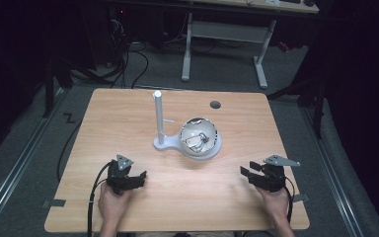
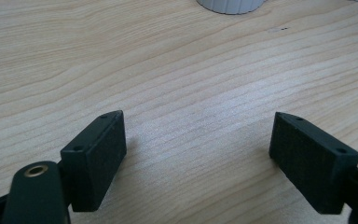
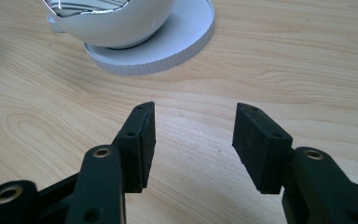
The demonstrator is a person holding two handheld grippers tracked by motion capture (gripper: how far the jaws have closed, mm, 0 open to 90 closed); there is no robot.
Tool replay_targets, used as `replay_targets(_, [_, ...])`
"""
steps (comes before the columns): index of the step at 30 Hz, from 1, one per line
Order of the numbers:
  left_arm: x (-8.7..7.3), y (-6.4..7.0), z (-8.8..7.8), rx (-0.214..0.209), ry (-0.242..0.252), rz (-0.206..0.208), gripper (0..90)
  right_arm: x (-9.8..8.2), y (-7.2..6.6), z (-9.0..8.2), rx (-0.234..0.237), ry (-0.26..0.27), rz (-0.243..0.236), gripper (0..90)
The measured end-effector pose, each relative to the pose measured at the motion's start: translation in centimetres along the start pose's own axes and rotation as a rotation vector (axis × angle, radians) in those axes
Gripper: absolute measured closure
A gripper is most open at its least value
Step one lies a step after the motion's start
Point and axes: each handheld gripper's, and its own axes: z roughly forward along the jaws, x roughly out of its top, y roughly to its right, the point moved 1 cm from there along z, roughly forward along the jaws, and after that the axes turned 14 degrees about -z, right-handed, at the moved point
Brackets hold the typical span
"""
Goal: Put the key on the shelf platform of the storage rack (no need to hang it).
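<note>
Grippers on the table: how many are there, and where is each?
2. The left gripper is near the table's front edge on the left, jaws open; the right gripper is near the front edge on the right, jaws open. The white bowl sits between and beyond them.

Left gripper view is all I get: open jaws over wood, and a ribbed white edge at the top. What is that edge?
Observer: It looks like the round base of a white stand; a white bowl with a mirror-like inside sits on it.
Operator: Anything else on that stand?
Observer: In the high view, an upright white post rises from the base's left end, with a short peg on its side.
Operator: And my right gripper?
Observer: The right gripper is at the near right of the table, jaws open with nothing between them, aimed towards the bowl.
</note>
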Motion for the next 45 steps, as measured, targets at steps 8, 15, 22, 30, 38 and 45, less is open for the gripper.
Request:
replay_targets(8, [0.0,0.0,0.0,0.000,0.000,0.001,18.8,-0.4,-0.5,1.2,0.002,-0.019,-0.016,49.4])
replay_targets(15, [0.0,0.0,0.0,0.000,-0.001,0.001,18.8,-0.7,-0.8,2.1,-0.014,-0.033,-0.036,48.6])
replay_targets(22, [0.0,0.0,0.0,-0.001,-0.001,0.002,18.8,-1.1,-1.0,3.0,-0.029,-0.068,-0.055,48.4])
replay_targets(30, [0.0,0.0,0.0,-0.001,-0.001,0.001,18.8,-1.3,-1.2,3.8,-0.046,-0.091,-0.071,48.4])
replay_targets(38, [0.0,0.0,0.0,0.000,0.000,0.000,18.8,-1.6,-1.2,4.4,-0.061,-0.104,-0.089,48.3])
replay_targets(45, [0.0,0.0,0.0,0.001,0.000,-0.001,18.8,-1.5,-1.3,4.7,-0.089,-0.108,-0.121,46.9])
